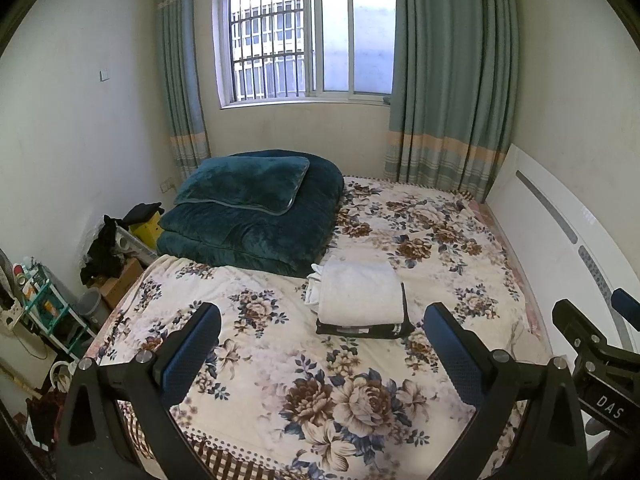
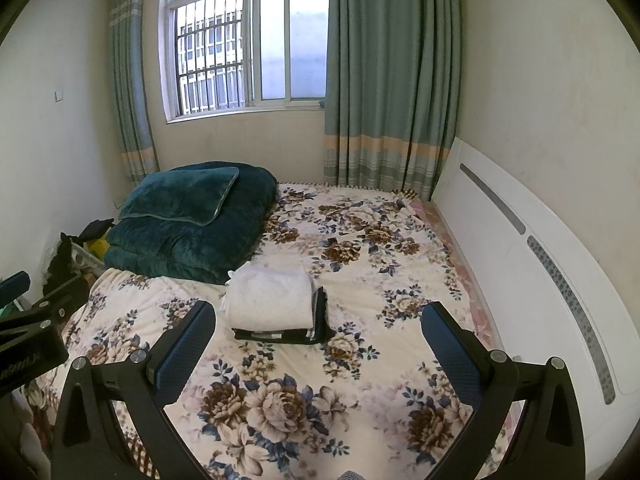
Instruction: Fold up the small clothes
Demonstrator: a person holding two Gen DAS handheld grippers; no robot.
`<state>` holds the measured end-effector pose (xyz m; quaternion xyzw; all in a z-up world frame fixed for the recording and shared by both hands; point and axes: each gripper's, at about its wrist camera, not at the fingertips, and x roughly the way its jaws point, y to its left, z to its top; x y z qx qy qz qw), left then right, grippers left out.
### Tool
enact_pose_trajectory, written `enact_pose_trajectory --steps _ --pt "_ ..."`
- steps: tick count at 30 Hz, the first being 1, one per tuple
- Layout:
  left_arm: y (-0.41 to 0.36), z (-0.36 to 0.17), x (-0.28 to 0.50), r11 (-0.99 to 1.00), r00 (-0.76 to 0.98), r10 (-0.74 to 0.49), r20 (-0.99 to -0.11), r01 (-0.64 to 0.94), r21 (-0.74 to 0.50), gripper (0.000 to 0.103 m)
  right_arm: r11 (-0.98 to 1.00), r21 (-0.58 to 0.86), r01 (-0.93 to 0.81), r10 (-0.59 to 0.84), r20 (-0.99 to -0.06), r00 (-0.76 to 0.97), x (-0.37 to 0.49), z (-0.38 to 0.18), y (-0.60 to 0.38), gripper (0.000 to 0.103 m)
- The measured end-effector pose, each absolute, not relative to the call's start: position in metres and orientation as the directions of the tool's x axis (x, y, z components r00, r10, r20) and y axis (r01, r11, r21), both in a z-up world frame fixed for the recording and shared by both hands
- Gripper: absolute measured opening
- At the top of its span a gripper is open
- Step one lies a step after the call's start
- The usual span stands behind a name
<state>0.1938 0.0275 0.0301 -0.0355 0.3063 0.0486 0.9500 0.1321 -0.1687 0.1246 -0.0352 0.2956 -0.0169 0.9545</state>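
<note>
A folded white garment lies on top of a folded black garment in the middle of the floral bed cover. The same stack shows in the right wrist view, white piece over black piece. My left gripper is open and empty, held above the bed's near side, short of the stack. My right gripper is open and empty, beside the left one; it also shows at the right edge of the left wrist view.
A folded dark teal quilt with a pillow sits at the bed's far left. A white headboard runs along the right. Clutter, boxes and a small shelf stand on the floor at the left. Window and curtains are behind.
</note>
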Motion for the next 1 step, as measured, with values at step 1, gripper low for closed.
enact_pose_trajectory --steps 1 --pt "0.0286 0.0310 0.1926 0.993 0.807 0.070 -0.586 -0.114 -0.039 0.103 0.997 -0.076 0.010 -0.051 -0.564 0.824 0.1322 0.1245 -0.1673 0.103"
